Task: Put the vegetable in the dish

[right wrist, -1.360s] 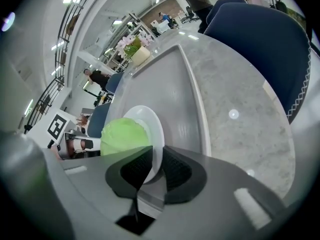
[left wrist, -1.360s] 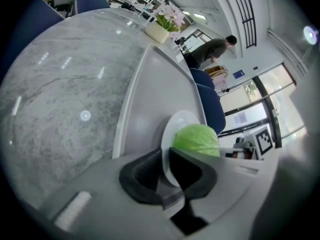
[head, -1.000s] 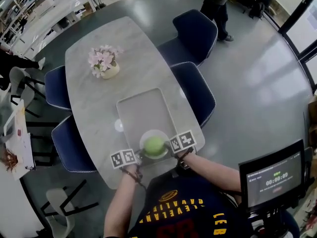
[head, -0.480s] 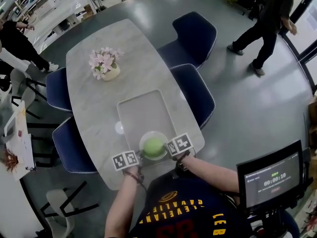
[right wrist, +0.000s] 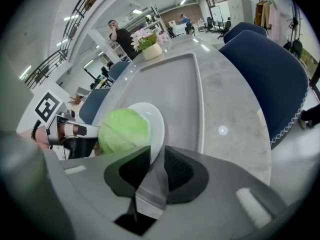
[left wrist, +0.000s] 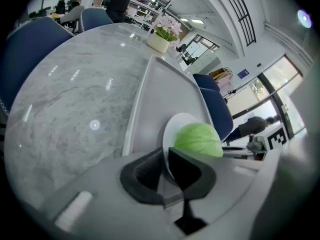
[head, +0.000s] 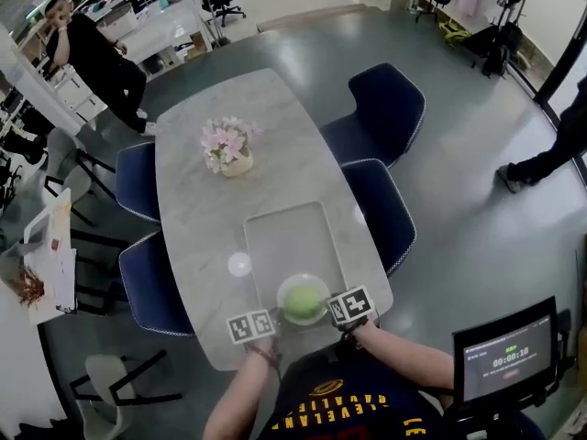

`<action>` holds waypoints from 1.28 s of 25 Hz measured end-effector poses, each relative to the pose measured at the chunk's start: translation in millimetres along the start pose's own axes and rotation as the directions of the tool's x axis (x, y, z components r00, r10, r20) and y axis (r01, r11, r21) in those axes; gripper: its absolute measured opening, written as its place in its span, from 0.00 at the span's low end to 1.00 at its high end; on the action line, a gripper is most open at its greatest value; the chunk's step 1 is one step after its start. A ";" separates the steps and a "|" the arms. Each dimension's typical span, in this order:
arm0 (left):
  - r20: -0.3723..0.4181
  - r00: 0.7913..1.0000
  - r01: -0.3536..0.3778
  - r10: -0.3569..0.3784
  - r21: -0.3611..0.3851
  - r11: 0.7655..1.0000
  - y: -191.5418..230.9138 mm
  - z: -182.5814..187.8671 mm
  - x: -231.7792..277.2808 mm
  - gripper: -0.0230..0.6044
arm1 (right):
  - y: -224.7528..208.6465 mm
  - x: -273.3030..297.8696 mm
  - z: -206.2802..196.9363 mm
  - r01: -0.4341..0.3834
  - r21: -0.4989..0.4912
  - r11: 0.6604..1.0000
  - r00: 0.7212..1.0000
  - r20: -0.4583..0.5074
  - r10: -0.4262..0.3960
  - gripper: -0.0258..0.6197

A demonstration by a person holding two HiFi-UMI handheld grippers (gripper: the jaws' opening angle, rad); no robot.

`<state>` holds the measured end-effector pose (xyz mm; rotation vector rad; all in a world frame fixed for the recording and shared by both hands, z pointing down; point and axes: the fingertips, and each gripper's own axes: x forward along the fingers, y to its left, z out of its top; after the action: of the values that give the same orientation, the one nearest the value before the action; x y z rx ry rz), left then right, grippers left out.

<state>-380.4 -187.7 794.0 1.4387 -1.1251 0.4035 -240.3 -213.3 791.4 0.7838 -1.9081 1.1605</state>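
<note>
A round green cabbage (head: 302, 302) lies in a white dish (head: 304, 280) at the near end of a grey tray (head: 292, 236). My left gripper (head: 276, 315) is at the dish's left side. In the left gripper view its jaws are shut on the dish's thin rim (left wrist: 172, 129), with the cabbage (left wrist: 199, 139) just beyond. My right gripper (head: 328, 309) is at the dish's right side. Its jaws have just been opening. The dish's rim (right wrist: 156, 120) stands between them with the pads apart from it, and the cabbage (right wrist: 124, 130) sits to its left.
The tray lies on a marble table (head: 197, 209) with a pot of pink flowers (head: 229, 147) at its far end. Blue chairs (head: 378, 211) stand along both sides. A monitor (head: 509, 351) is at the near right. A person (head: 96, 58) stands at the far left.
The head view has shifted, so the table sits lower and further right in the picture. Both grippers stay at the dish's sides. A person at the back right has walked off rightward.
</note>
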 end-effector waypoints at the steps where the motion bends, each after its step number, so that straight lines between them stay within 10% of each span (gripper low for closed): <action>1: 0.010 1.000 0.008 -0.008 -0.011 1.000 -1.0 -1.2 -4.0 0.08 | -0.2 -3.4 -1.2 -0.001 0.002 1.000 1.000 0.003 0.001 0.18; 20: 0.205 0.950 0.272 -0.234 -0.184 0.944 -56.1 -34.0 -89.4 0.04 | -1.4 -71.7 -20.9 -0.170 0.134 0.976 0.973 0.179 0.145 0.05; 32: 0.276 0.886 0.375 -0.373 0.048 0.926 -115.0 -8.7 -150.6 0.04 | 26.8 -128.8 10.6 -0.248 0.067 0.967 0.929 0.300 0.217 0.05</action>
<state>-355.6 -140.6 611.9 1.7012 -1.0335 -0.0825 -196.9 -197.4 667.8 0.8383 -2.2479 1.3581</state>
